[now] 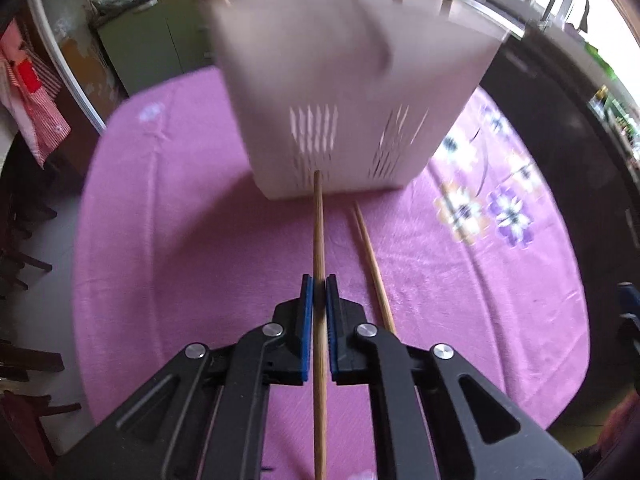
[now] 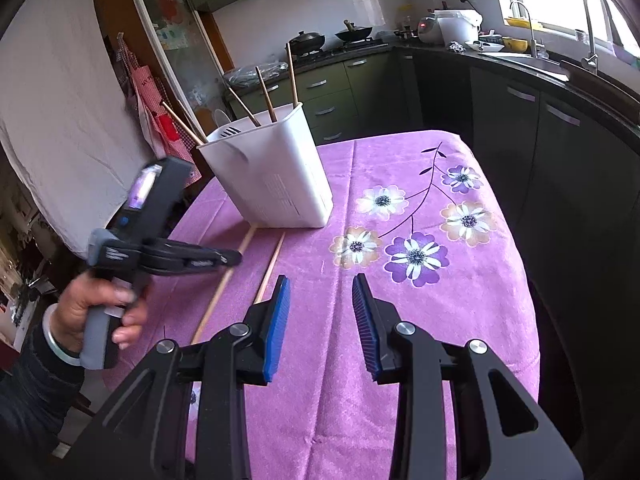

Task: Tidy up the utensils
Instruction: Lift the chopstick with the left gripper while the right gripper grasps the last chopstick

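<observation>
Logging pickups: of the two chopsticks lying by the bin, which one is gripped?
The left chopstick, clamped in the left tool. The other chopstick lies free on the cloth, to its right.

Purple flowered tablecloth (image 2: 420, 184), two black woks (image 2: 332, 38) on stove, white rice cooker (image 2: 452, 26), checked apron (image 2: 156, 120)

tablecloth (image 2: 400, 300): purple cloth, soft matt nap, printed flowers | utensil holder (image 2: 276, 184): white plastic, smooth, slotted | chopstick (image 1: 319, 240): pale wood, smooth, matt | left gripper (image 1: 319, 292): black matt plastic, blue ribbed pads, shiny metal pivots | cabinets (image 2: 560, 128): dark, glossy, metal handles
</observation>
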